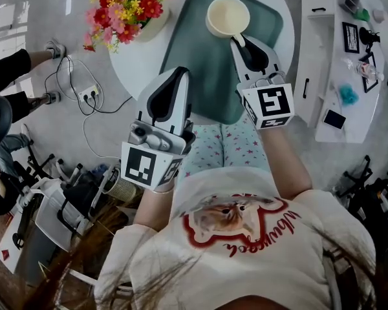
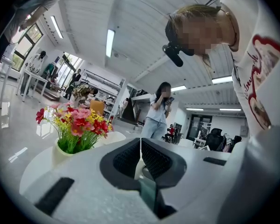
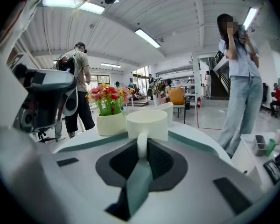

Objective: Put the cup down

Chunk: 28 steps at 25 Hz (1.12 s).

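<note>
Right gripper [image 1: 237,41] clamped on cup [image 1: 227,16] handle above tray [image 1: 200,76]; left gripper [image 1: 180,72] jaws together, empty. Cup looks ceramic: stiff, light, chippable. Handle is surest hold.

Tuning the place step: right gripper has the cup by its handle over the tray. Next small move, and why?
Probably ease the right gripper straight down until the cup sits flat on the green tray, before any release. Its jaws are shut on the handle, the cup is upright over the tray, and I can't tell whether its base touches.
</note>
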Tool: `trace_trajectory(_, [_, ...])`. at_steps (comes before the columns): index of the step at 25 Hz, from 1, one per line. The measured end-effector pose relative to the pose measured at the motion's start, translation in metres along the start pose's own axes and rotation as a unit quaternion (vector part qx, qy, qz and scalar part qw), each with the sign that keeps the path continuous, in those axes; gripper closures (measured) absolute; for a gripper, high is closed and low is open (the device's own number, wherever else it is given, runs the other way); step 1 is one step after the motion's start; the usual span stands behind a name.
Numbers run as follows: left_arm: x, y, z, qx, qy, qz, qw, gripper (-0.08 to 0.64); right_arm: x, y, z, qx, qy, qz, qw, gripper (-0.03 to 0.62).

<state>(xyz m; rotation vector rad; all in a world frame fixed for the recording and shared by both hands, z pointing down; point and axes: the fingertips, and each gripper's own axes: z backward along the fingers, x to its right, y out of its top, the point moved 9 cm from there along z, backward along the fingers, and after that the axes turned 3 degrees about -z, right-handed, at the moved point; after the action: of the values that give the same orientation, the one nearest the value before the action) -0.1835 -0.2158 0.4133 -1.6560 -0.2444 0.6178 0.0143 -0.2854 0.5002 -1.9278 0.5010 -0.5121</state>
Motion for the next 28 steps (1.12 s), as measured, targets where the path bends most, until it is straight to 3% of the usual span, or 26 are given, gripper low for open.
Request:
trace_trajectory(21, [0.008, 0.010, 0.001, 0.001, -0.007, -0.015, 0.9999, 0.538, -0.004, 0.000, 0.012, 0.030, -0.012, -0.016, 0.999, 0.529])
trace_trajectory(28, [0.016, 0.025, -0.001, 0.005, -0.013, -0.024, 0.9996, 0.538, -0.004, 0.022, 0.026, 0.042, -0.012, 0.015, 0.999, 0.529])
